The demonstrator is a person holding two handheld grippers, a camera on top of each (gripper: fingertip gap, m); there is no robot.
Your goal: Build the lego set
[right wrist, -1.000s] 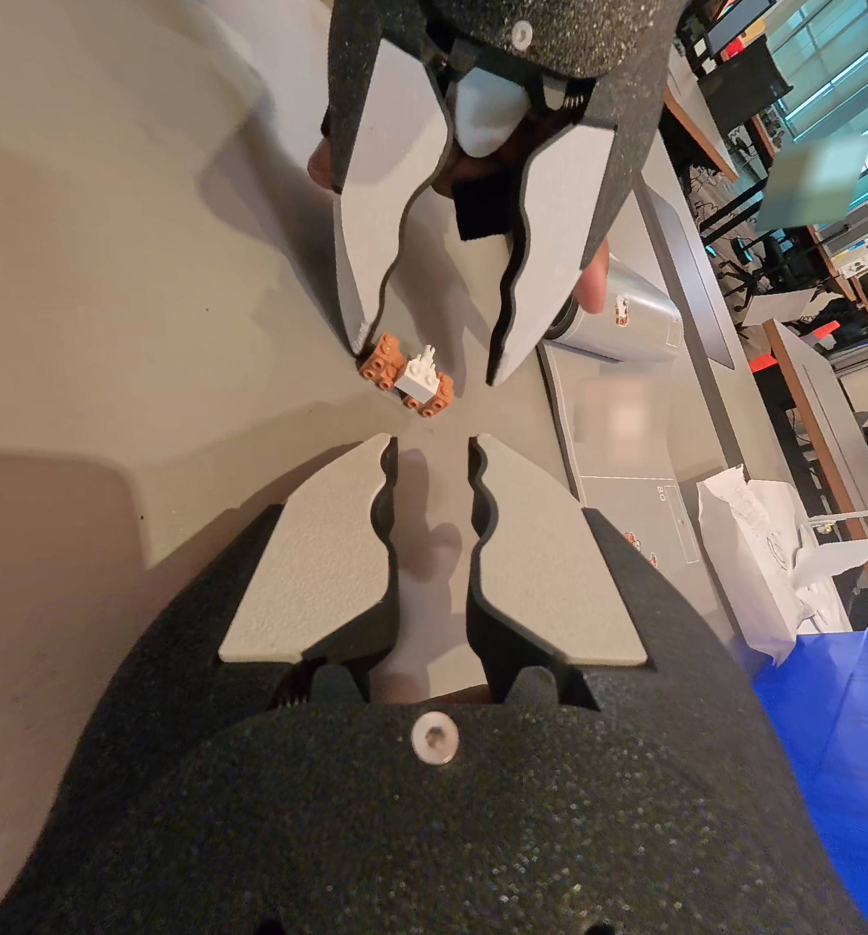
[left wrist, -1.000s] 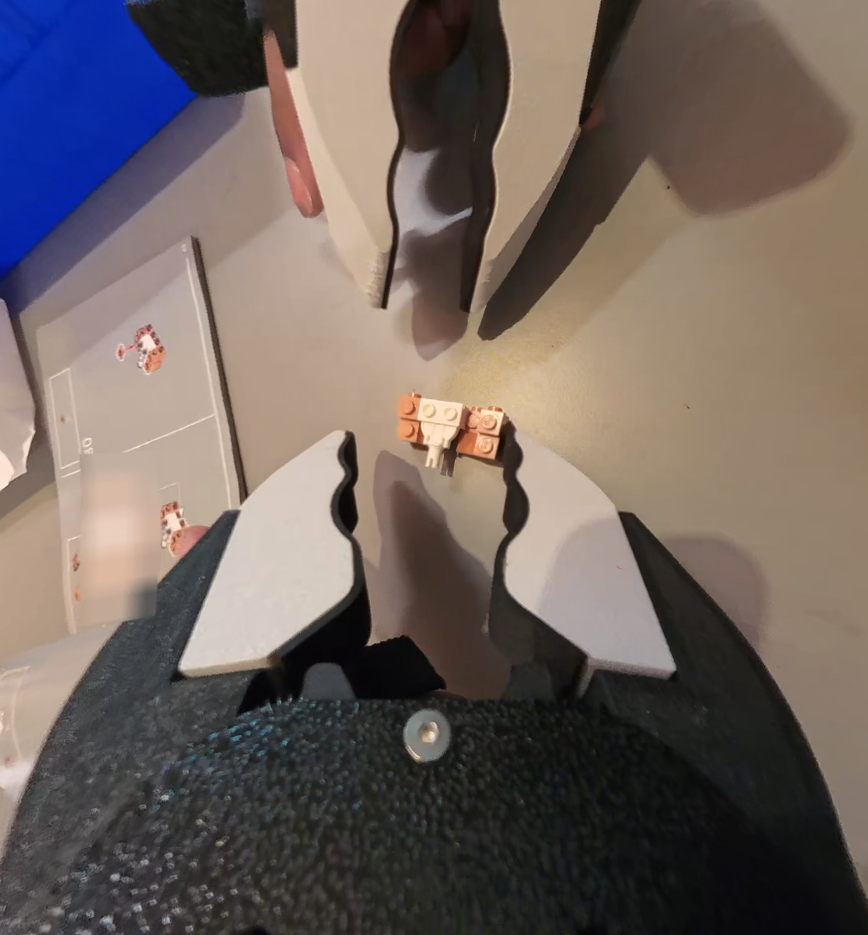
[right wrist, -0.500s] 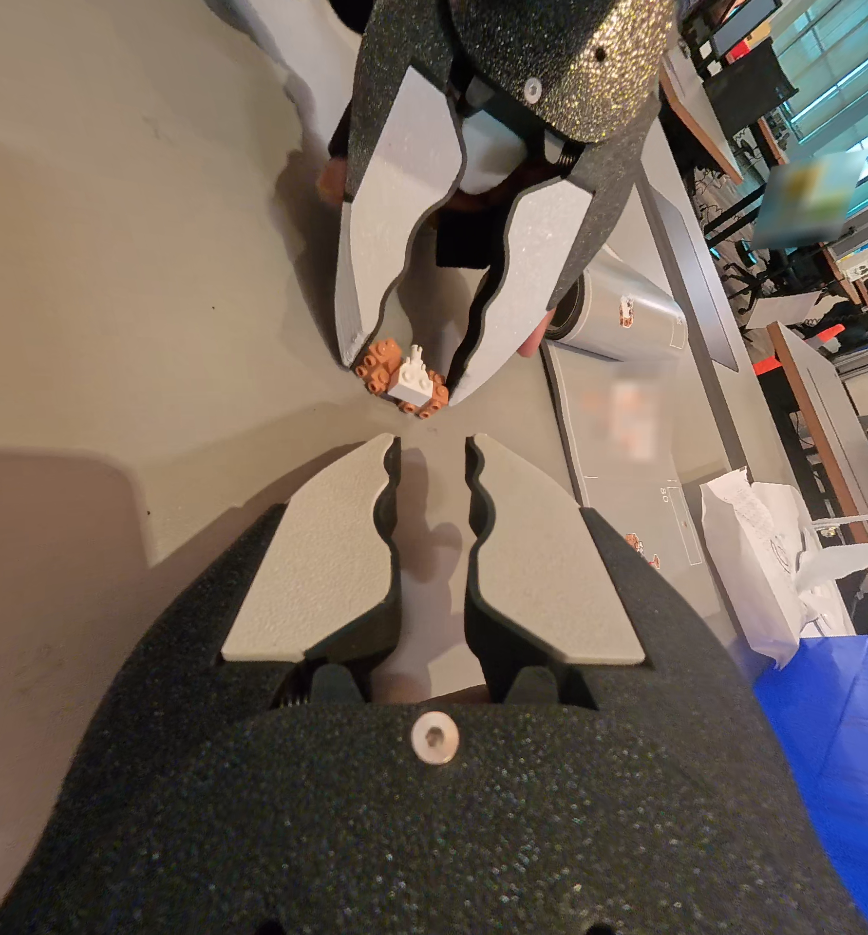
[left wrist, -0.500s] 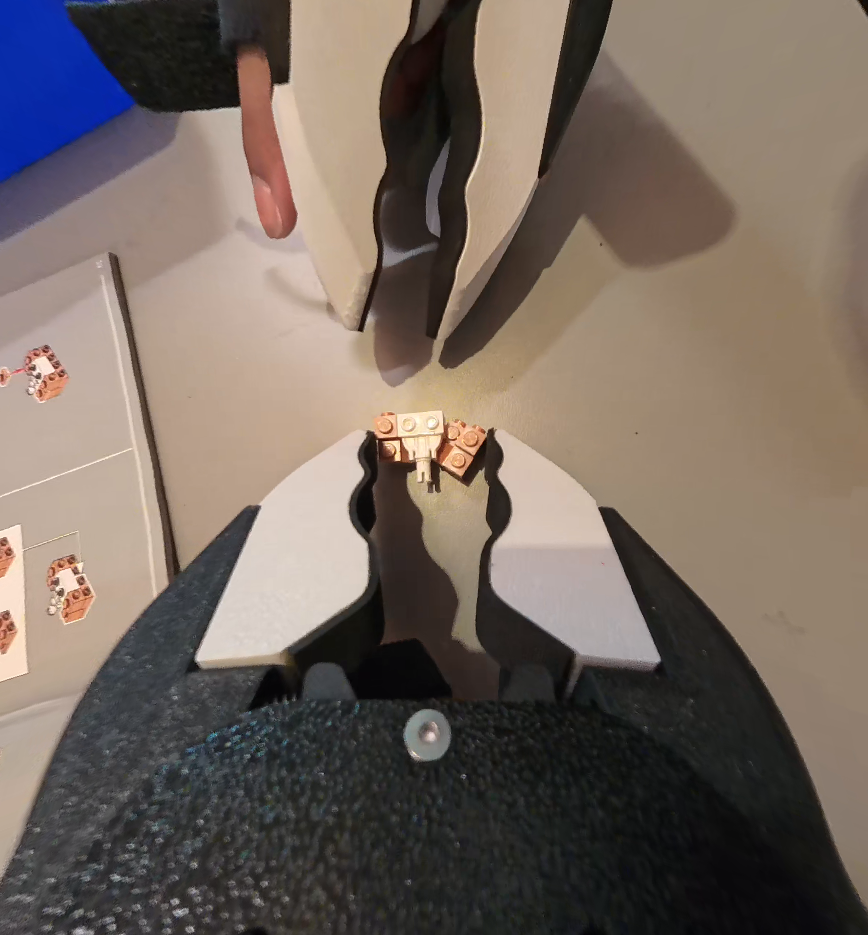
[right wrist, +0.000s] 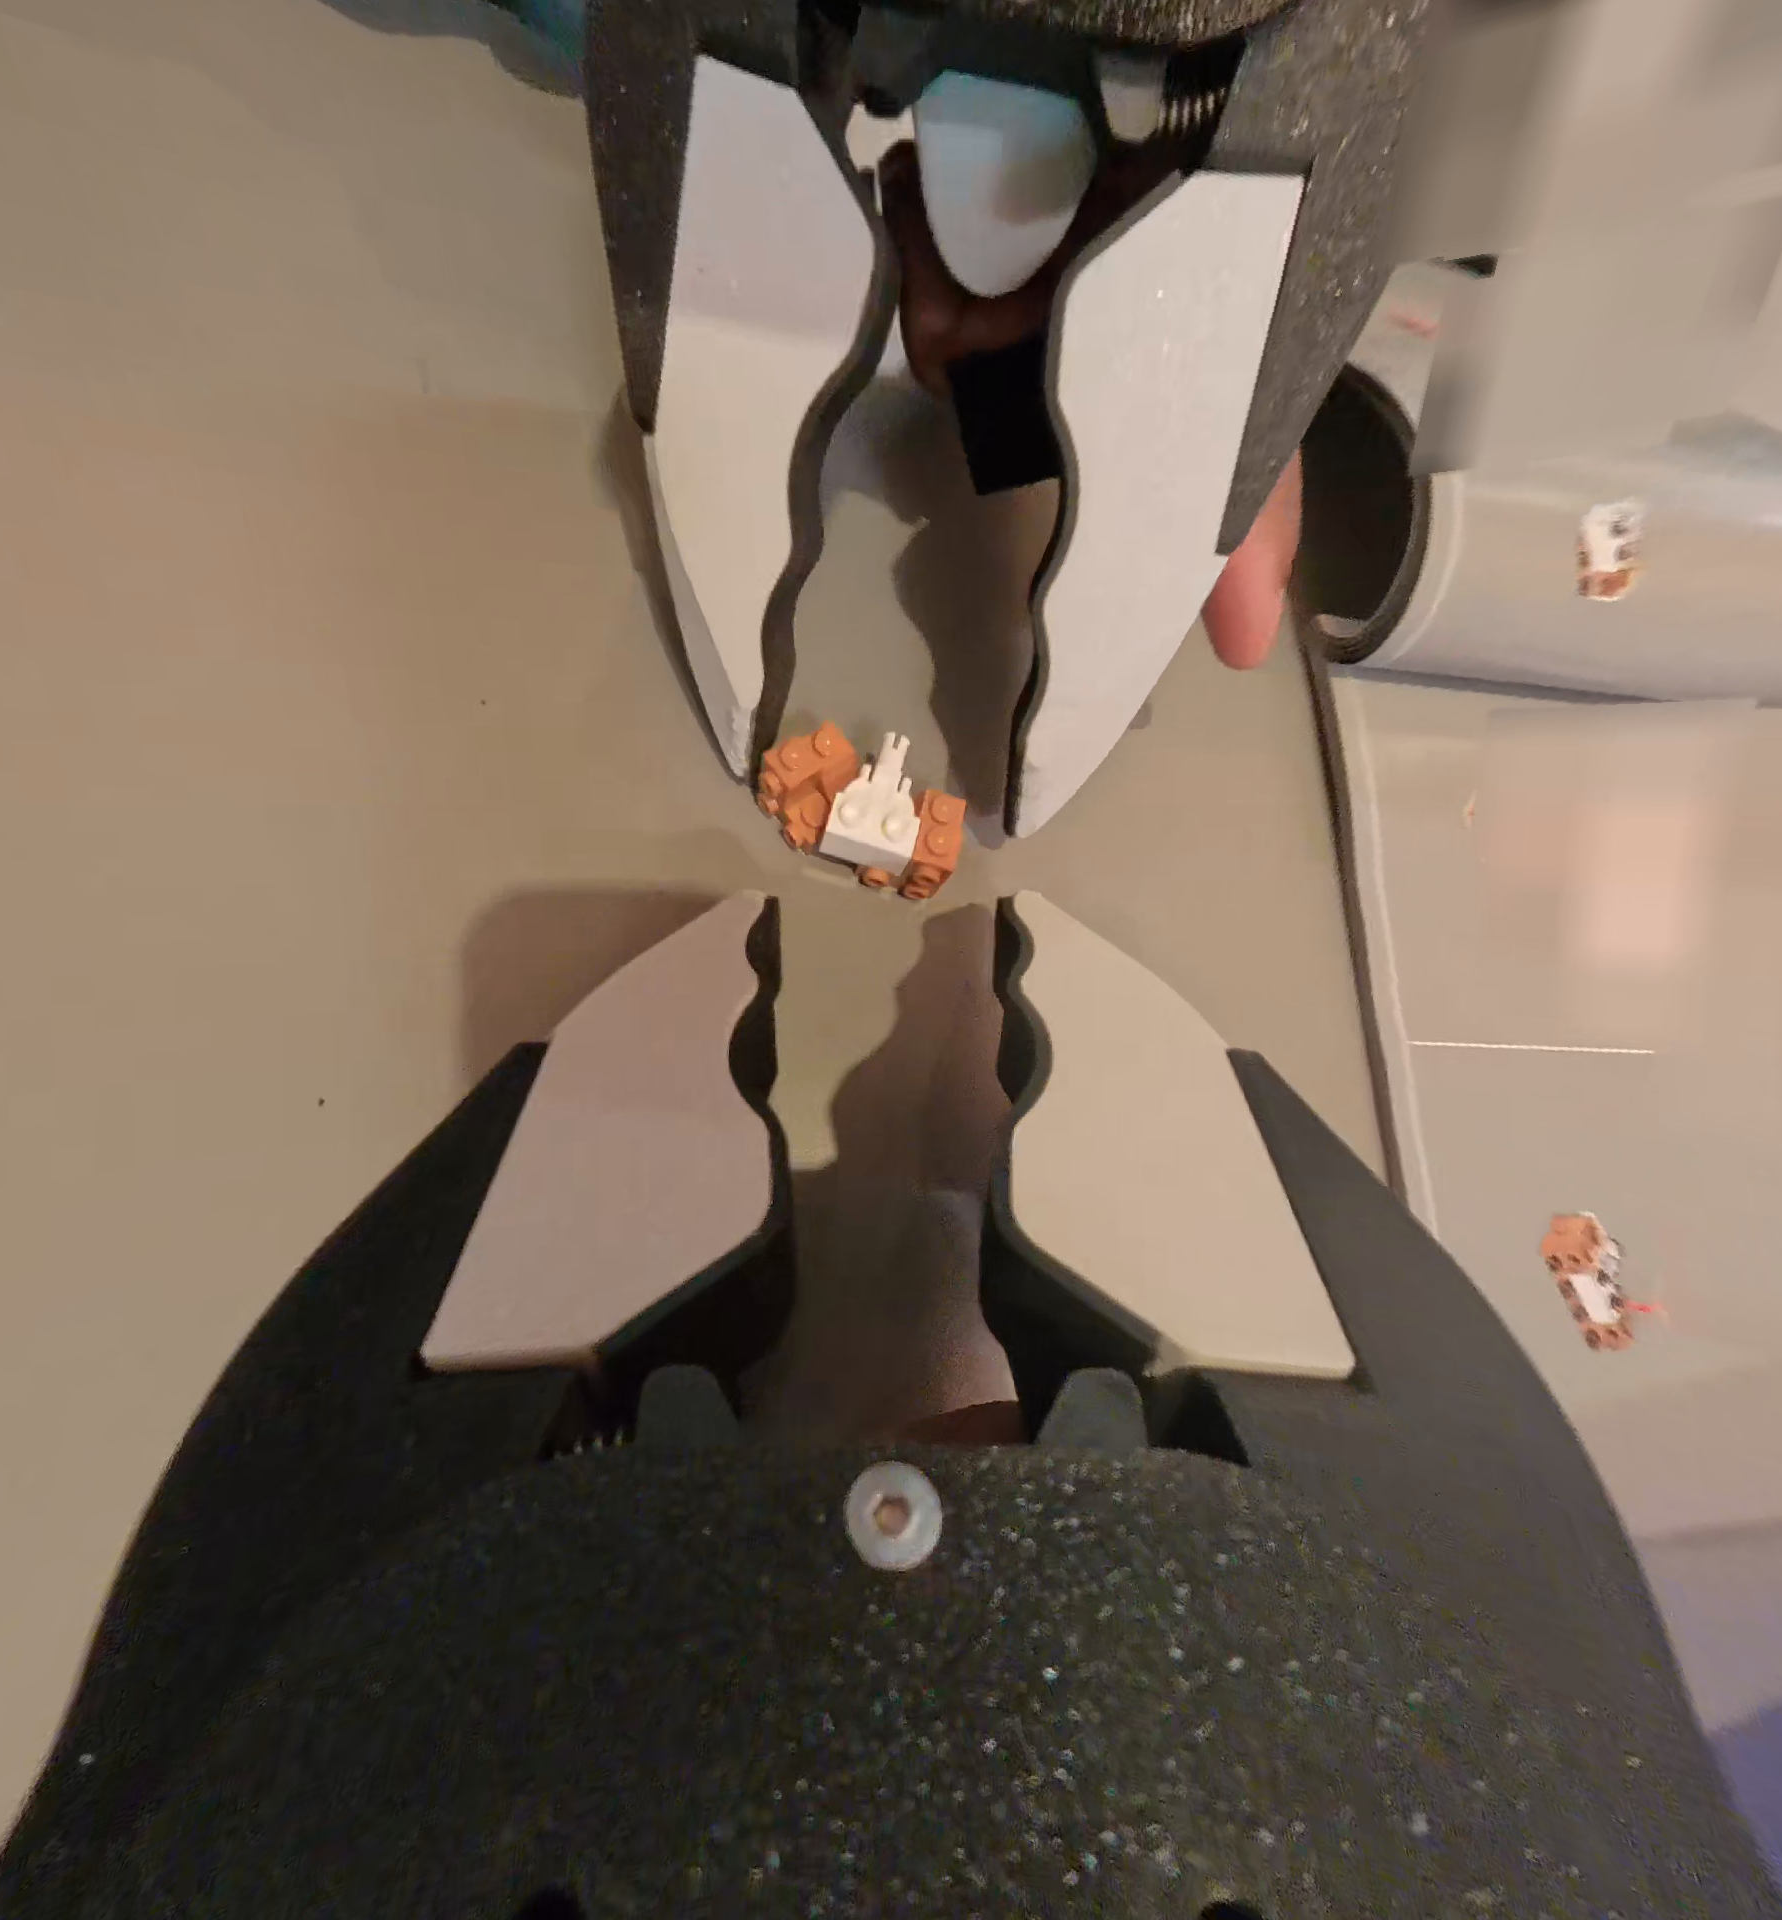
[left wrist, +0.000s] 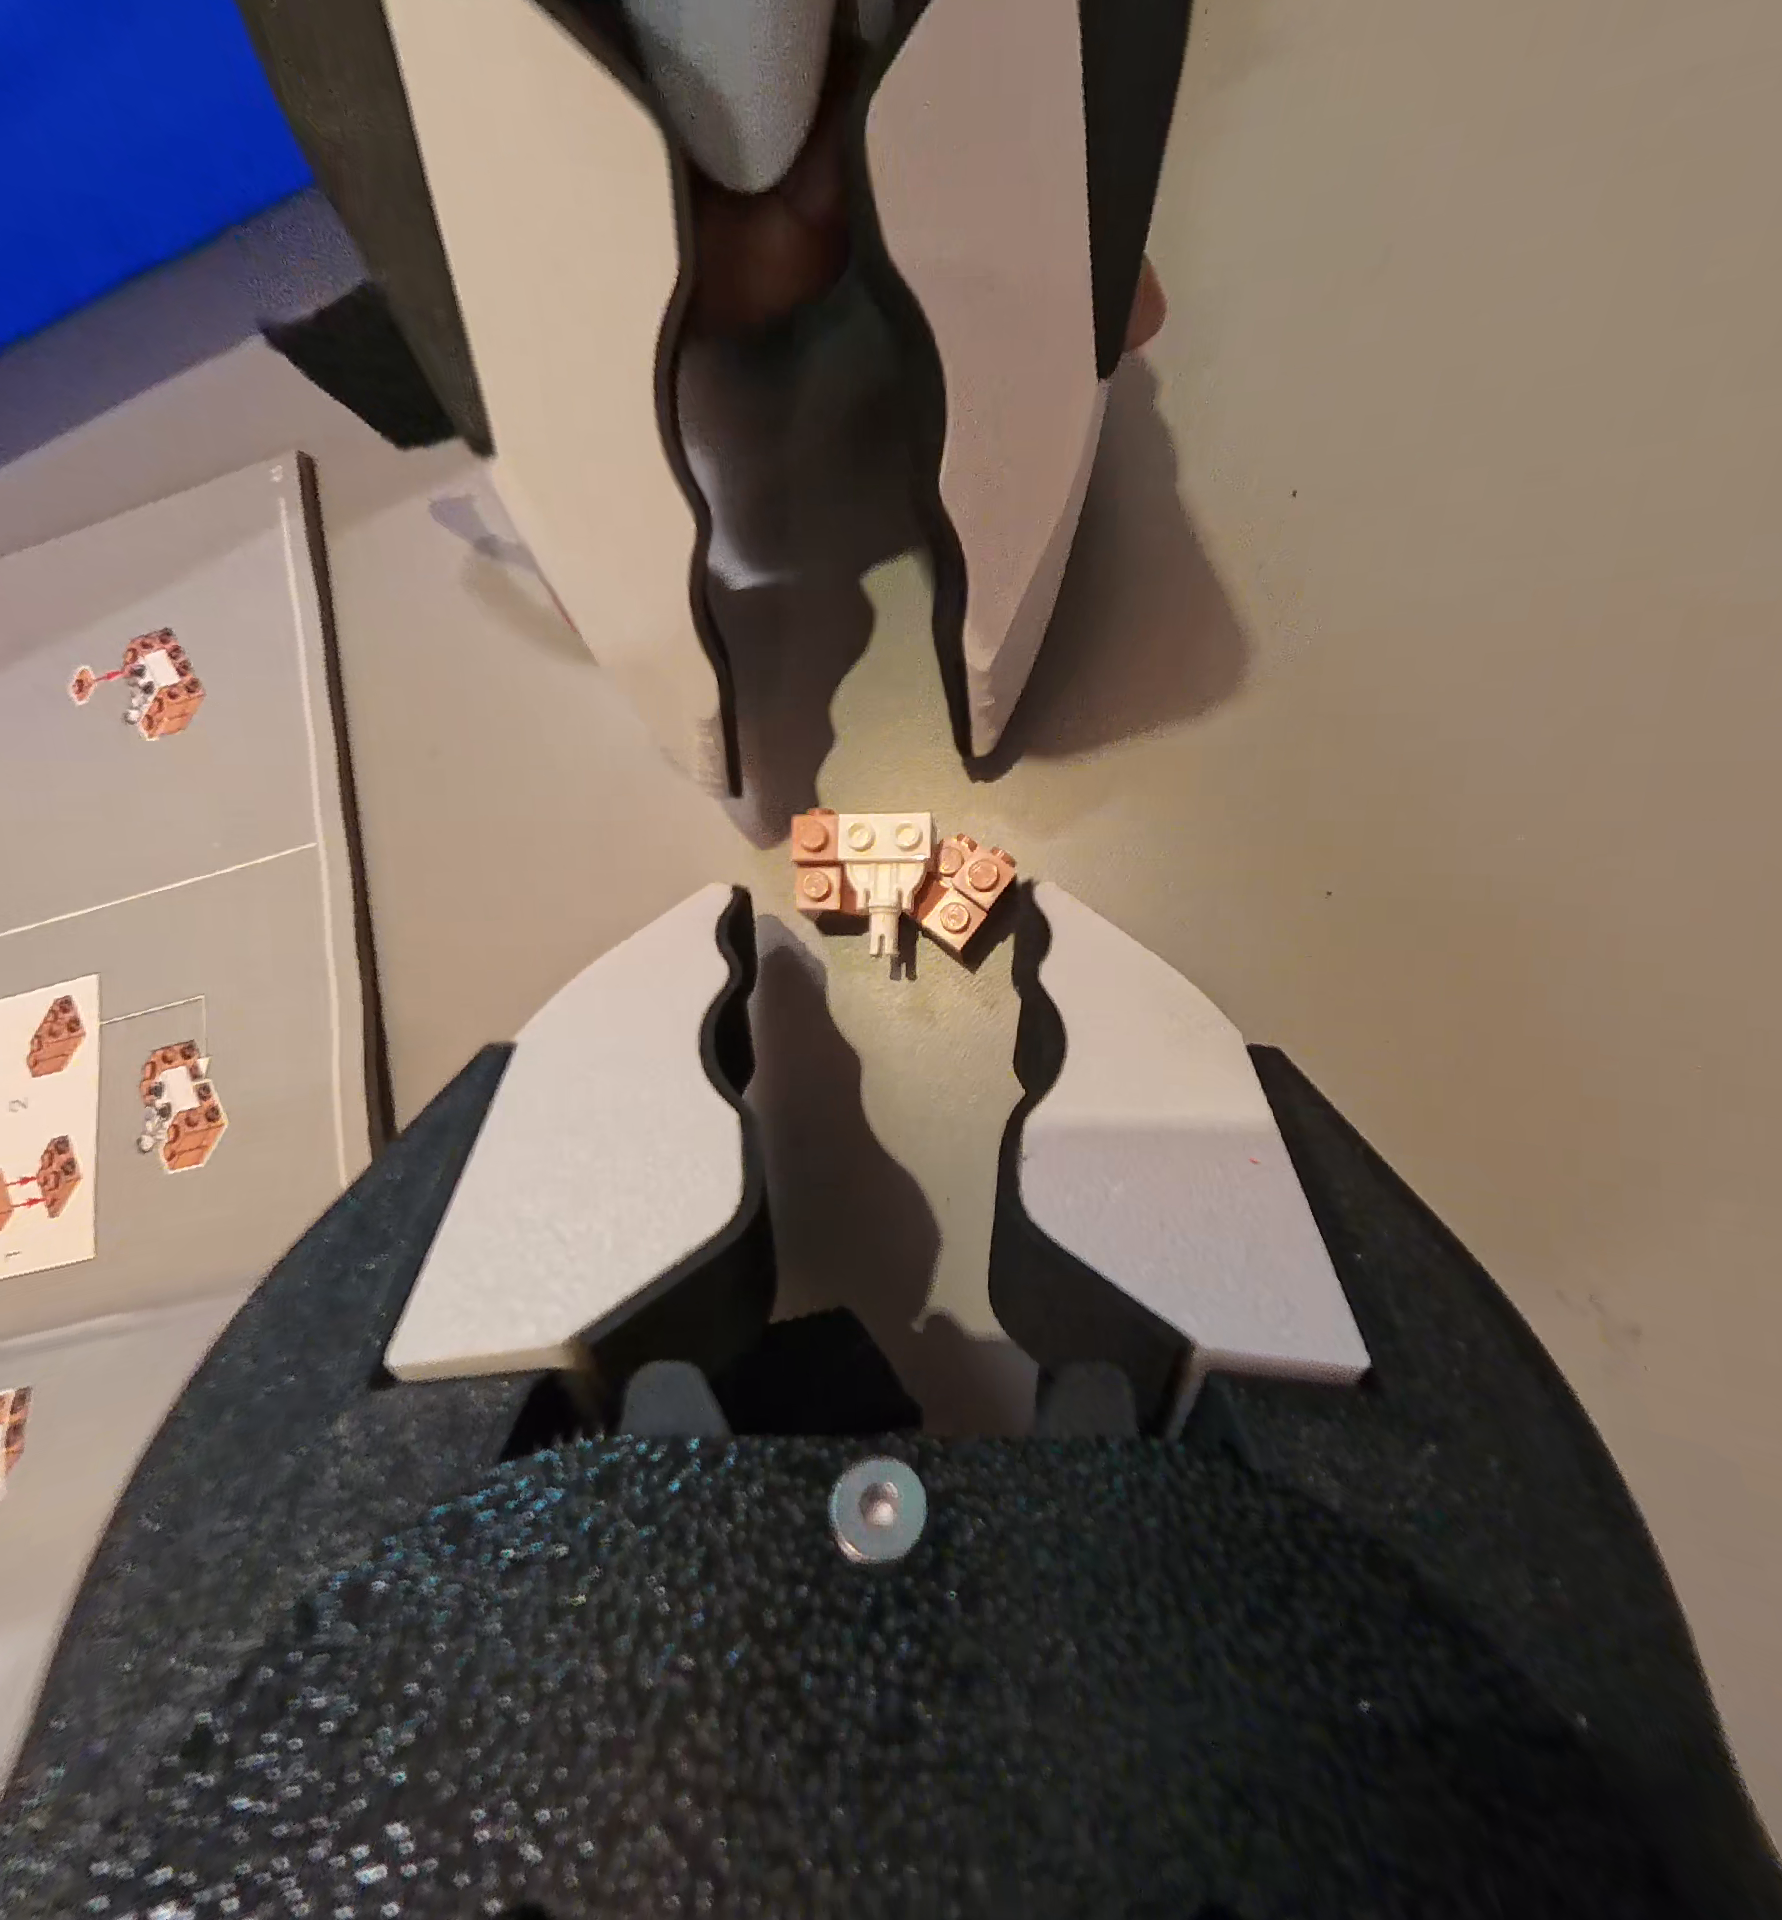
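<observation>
Matt, smooth beige surface (left wrist: 1489,520) under glossy plastic bricks (left wrist: 892,878), orange-brown and white. Rough, grainy black plastic on both gripper bodies, smooth matt grey fingers (left wrist: 596,1122), one shiny metal screw (left wrist: 876,1509). Satin printed paper booklet (left wrist: 139,883) alongside.

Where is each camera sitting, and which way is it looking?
Left wrist view: sits on the left gripper, looking forward along its open grey fingers at the small orange-and-white brick model on the beige table; a printed instruction booklet lies to one side.
Right wrist view: sits on the right gripper, facing the opposite way, open fingers towards the same model; a fingertip of the person shows.
Shared: the model, table, booklet, and each other's gripper.
</observation>
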